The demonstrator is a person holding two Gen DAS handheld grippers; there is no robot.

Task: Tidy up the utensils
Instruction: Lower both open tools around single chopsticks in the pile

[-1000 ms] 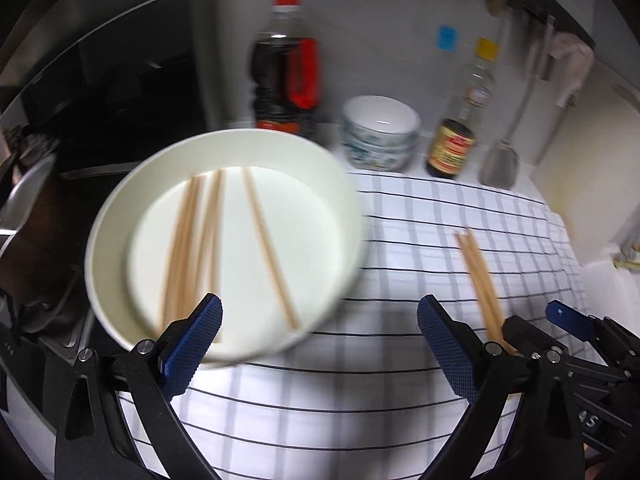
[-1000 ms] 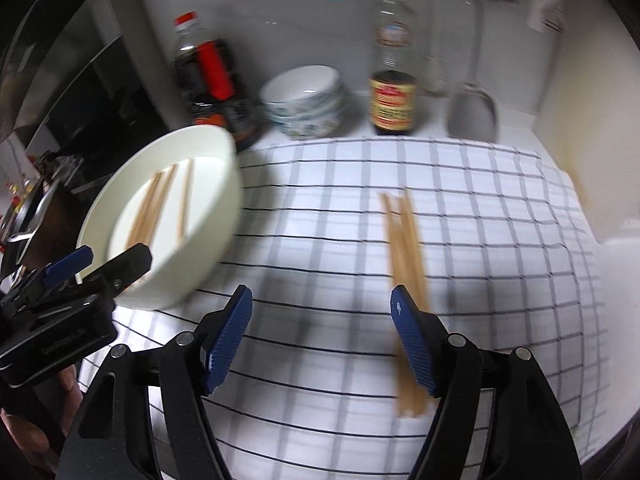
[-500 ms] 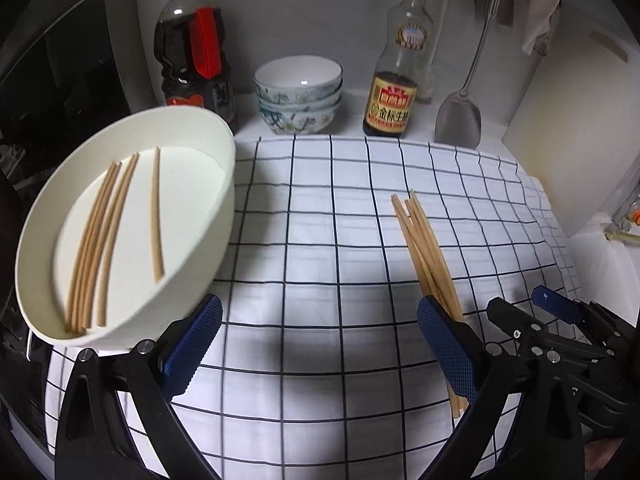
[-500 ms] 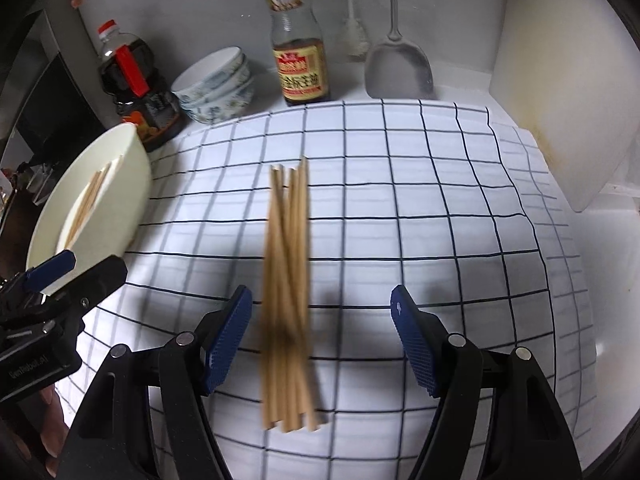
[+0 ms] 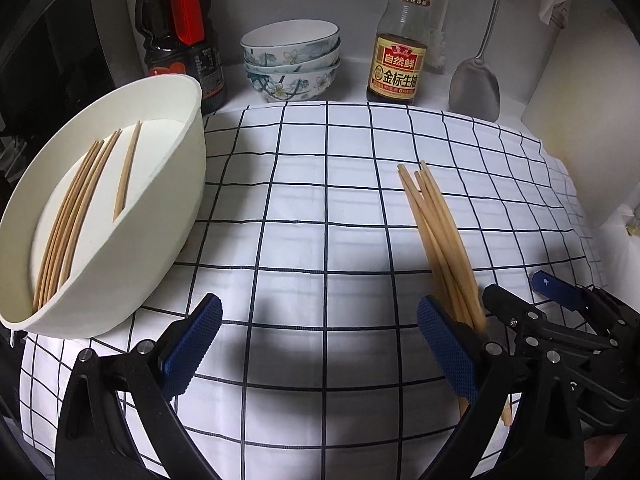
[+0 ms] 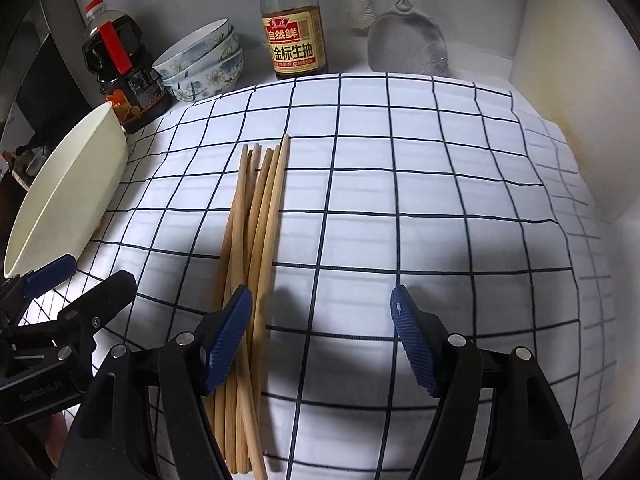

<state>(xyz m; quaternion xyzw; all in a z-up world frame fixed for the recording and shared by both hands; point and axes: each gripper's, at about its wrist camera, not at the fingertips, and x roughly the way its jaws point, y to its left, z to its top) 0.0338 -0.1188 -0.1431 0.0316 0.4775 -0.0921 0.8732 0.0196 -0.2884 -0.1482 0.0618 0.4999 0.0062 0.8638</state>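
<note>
Right gripper (image 6: 320,344): jaws wide apart, nothing between them; left pad lying over the near end of the loose chopsticks (image 6: 256,240), bundle just off-centre of the gap; judged positioned for a pickup, needing a small shift leftward to straddle the sticks.

Left gripper (image 5: 316,344): jaws likewise spread, holding nothing; hovering over bare checked cloth (image 5: 320,220) between bowl and bundle; judged standing by rather than engaged.

Loose chopsticks: lying flat on the cloth, roughly parallel, tips fanned slightly at the far end, pointing toward the back wall; fanning a likely cause of a partial grasp.

White bowl (image 5: 160,248): at the left edge of the cloth, apparently tilted with its mouth toward the camera, resting partly off the cloth; sorted chopsticks (image 5: 76,216) already inside, most gathered along the left wall, one apart; judged the collection point, task partly complete.

Beyond, against the wall: dark sauce jug (image 5: 180,32), stacked patterned bowls (image 5: 292,60), soy sauce bottle (image 5: 400,48), metal spatula (image 5: 476,84) leaning upright; all well clear of the work area, not involved.
</note>
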